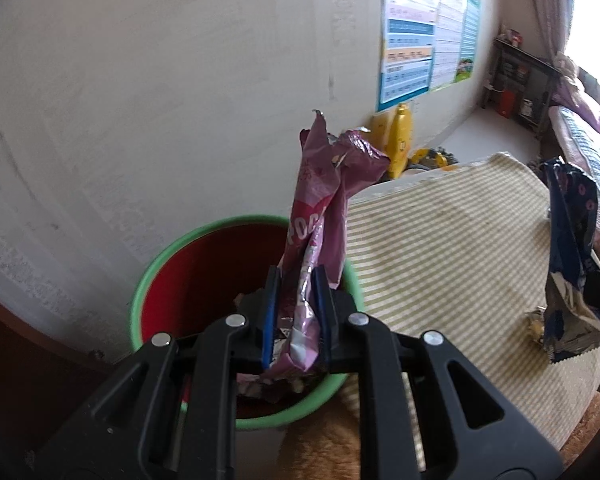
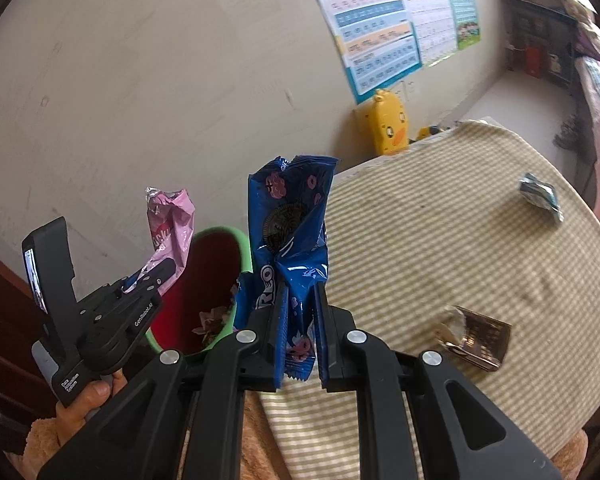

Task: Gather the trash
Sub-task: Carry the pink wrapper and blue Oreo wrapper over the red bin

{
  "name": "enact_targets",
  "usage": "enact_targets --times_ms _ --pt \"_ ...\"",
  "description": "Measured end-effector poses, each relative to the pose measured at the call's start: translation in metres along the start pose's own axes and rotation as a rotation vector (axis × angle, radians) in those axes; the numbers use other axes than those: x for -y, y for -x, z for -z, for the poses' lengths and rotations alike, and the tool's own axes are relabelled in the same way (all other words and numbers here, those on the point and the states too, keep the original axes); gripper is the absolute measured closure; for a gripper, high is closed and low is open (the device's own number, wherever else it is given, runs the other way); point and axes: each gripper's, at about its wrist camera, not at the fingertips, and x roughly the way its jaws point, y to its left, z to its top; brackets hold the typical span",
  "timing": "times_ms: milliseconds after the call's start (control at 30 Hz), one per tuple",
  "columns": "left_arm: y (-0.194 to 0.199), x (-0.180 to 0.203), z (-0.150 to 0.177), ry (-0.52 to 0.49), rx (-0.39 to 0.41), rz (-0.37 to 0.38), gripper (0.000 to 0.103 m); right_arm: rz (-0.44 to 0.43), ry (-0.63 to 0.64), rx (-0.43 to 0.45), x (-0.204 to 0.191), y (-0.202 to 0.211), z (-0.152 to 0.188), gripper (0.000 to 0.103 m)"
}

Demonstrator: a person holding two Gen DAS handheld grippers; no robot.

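Note:
My left gripper [image 1: 296,280] is shut on a crumpled pink snack wrapper [image 1: 320,184], which stands up above a bin with a green rim and red inside [image 1: 156,272]. Some wrappers lie at the bin's bottom. In the right wrist view my right gripper [image 2: 301,296] is shut on a blue cookie wrapper [image 2: 288,216], just right of the bin [image 2: 243,248]. The left gripper [image 2: 160,274] with the pink wrapper [image 2: 170,220] hangs over the bin's left side, held by a hand. The blue wrapper [image 1: 568,240] also shows at the right edge of the left wrist view.
A round table with a striped cloth [image 2: 440,240] carries a small teal wrapper [image 2: 540,196] and a brown foil wrapper [image 2: 480,336]. A yellow duck toy [image 2: 388,124] stands against the wall behind. A bed and a shelf lie far right.

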Motion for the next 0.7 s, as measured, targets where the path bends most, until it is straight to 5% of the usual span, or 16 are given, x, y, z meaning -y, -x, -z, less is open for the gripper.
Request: enact_targets --times_ms 700 --pt "-0.024 -0.078 0.021 0.129 -0.068 -0.102 0.087 -0.116 0.141 -0.113 -0.084 -0.072 -0.018 0.093"
